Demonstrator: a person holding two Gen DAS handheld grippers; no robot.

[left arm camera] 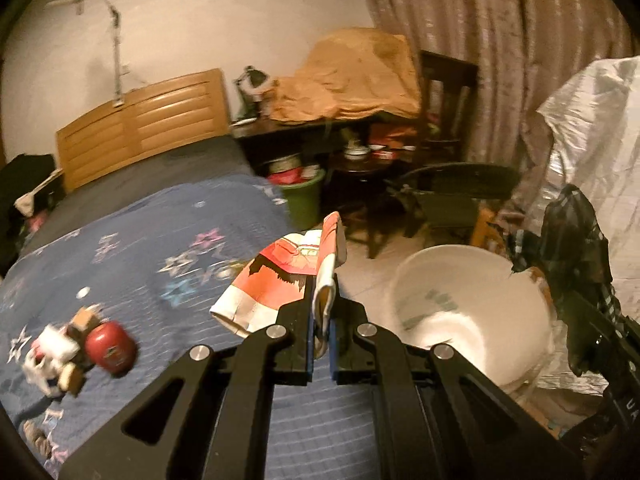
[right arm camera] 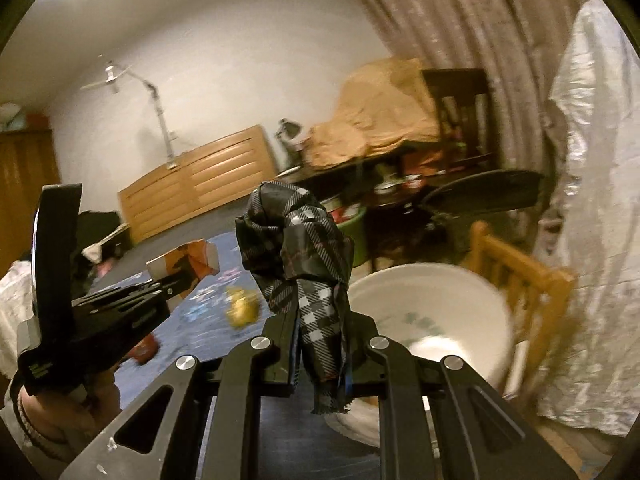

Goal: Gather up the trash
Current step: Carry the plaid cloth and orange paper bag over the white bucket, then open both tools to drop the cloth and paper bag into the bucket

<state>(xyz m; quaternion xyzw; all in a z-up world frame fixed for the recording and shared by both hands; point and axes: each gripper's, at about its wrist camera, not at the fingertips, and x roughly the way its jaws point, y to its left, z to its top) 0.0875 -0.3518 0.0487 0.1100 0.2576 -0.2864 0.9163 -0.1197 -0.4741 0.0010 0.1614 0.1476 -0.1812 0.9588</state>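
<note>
Both tongs hold trash over the bed.
The left gripper (left arm camera: 322, 316) is clamped on a red-and-white paper wrapper (left arm camera: 280, 280); the right gripper (right arm camera: 320, 344) is clamped on a dark checked plastic bag (right arm camera: 304, 256), with the round white plastic basin (right arm camera: 432, 320) at 3 o'clock.

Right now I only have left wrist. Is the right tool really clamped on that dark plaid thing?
Observer: Yes. The right tool is shut on the plaid bag, with the bunched top above the fingers and a frayed tail hanging below them.
Operator: Any trash on the bed that I can't see?
Observer: A crumpled yellow piece lies on the blue bedspread, past the carton in the left tool.
Operator: Anything close to the basin?
Observer: A wooden chair frame stands right beside the white basin, on its curtain side.
</note>
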